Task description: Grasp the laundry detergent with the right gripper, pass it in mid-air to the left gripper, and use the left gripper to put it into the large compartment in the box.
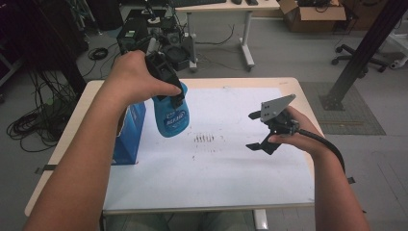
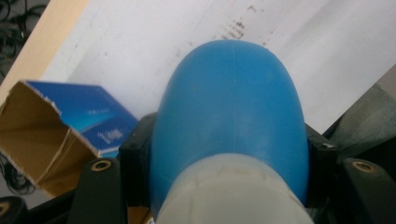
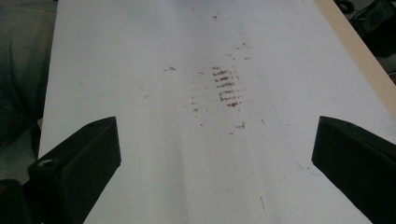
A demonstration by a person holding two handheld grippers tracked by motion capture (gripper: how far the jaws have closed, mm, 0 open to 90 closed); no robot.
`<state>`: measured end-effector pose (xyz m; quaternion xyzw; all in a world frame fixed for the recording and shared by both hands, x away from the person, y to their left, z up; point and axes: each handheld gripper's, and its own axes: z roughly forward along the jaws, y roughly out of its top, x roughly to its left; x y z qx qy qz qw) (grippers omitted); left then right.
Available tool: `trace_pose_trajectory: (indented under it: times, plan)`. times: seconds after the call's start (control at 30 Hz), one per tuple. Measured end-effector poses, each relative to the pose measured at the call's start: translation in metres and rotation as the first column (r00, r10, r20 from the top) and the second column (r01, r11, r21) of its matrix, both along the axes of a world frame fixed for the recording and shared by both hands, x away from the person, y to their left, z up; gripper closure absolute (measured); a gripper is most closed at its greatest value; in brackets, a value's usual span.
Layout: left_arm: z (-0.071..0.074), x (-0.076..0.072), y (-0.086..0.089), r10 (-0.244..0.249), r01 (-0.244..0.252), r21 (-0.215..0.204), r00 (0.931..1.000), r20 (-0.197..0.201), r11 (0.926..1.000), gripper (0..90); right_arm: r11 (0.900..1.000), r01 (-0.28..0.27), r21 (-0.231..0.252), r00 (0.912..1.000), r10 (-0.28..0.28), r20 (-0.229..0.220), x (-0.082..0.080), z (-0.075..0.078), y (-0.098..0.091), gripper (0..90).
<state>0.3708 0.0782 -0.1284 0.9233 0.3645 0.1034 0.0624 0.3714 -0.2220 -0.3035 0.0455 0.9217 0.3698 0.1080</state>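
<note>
The left gripper (image 1: 176,98) pinches a blue bottle (image 1: 170,115) near its top, holding it in the air just right of the open blue box (image 1: 129,137). The right gripper (image 1: 256,131), jaws spread and empty, hovers over the white sheet (image 1: 216,173) well right of the box, beyond the brown smudges (image 1: 204,138).

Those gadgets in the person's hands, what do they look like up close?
Both are black, with two blocky jaws. The right gripper carries a grey three-cornered plate with small holes and trails a thick black cable. The left gripper shows brass-ringed screw holes. Forearms are bare, no sleeves.
</note>
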Motion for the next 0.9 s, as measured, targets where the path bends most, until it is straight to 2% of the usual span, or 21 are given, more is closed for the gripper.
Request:
trace_pose_trajectory:
  times: [0.3, 0.53, 0.6, 0.7, 0.9]
  plan:
    - [0.016, 0.005, 0.024, 0.077, -0.077, -0.014, 0.9970, -0.013, 0.9969, 37.5, 0.9978, 0.004, -0.066, 0.9998, -0.005, -0.017, 0.006, 0.006, 0.000, 1.5]
    - [0.030, 0.014, 0.047, 0.138, -0.138, -0.007, 0.9896, -0.041, 0.9903, 37.5, 0.9958, 0.006, -0.091, 0.9996, -0.008, -0.026, 0.010, 0.006, 0.001, 1.7]
    - [0.034, 0.016, 0.055, 0.169, -0.170, -0.017, 0.9847, -0.043, 0.9853, 37.5, 0.9965, 0.005, -0.084, 0.9997, -0.007, -0.023, 0.009, 0.006, 0.000, 1.7]
    - [0.040, 0.021, 0.066, 0.210, -0.210, -0.006, 0.9764, -0.052, 0.9776, 37.5, 0.9964, 0.003, -0.085, 0.9997, -0.005, -0.022, 0.008, 0.004, 0.001, 1.7]
    - [0.050, 0.026, 0.084, 0.278, -0.279, -0.014, 0.9592, -0.050, 0.9601, 37.5, 0.9947, 0.001, -0.103, 0.9995, -0.005, -0.032, 0.010, -0.002, 0.001, 1.7]
